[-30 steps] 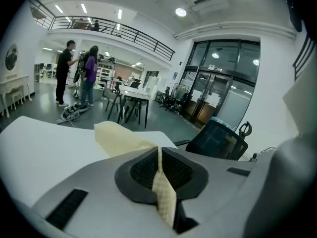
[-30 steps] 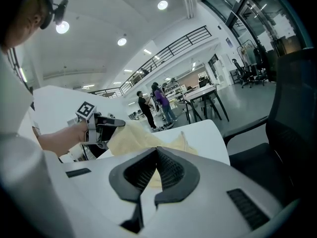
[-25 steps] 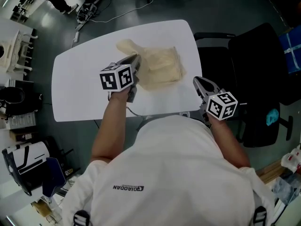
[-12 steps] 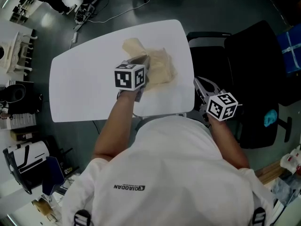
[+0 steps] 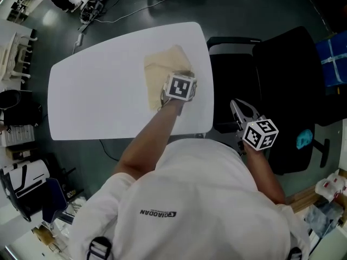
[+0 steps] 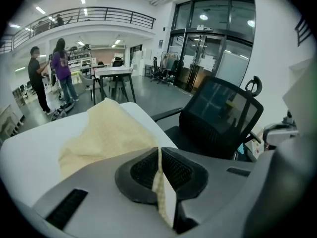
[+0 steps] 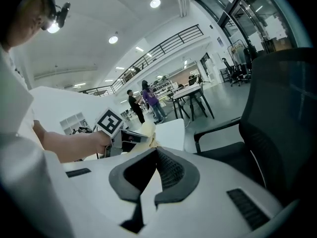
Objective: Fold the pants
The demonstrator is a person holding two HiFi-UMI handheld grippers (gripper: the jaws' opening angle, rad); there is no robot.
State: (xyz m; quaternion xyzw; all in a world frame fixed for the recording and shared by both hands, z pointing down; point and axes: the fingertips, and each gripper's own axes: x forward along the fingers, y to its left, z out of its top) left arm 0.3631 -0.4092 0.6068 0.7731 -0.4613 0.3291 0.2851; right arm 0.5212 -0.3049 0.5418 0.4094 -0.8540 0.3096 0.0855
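Note:
Cream pants (image 5: 161,72) lie folded on the right half of the white table (image 5: 97,91). My left gripper (image 5: 185,78) is low over their right edge, shut on a fold of the cream cloth, a strip of which shows between the pads (image 6: 159,172). The rest of the pants (image 6: 106,130) spreads to the left of those jaws. My right gripper (image 5: 242,111) hangs off the table's right side, above the chair. Its jaws (image 7: 157,151) meet at the tips with nothing between them. It looks toward the left gripper's marker cube (image 7: 109,123) and the pants (image 7: 148,129).
A black office chair (image 5: 293,85) stands close to the table's right edge, its armrest (image 5: 233,41) near the corner. Cables (image 5: 130,12) trail on the floor beyond the table. Two people (image 6: 59,68) stand far off by other tables (image 6: 114,76).
My left gripper has swung right and down across the table with the cloth, laying the pants into a narrower fold. My right gripper has drifted slightly right, still off the table.

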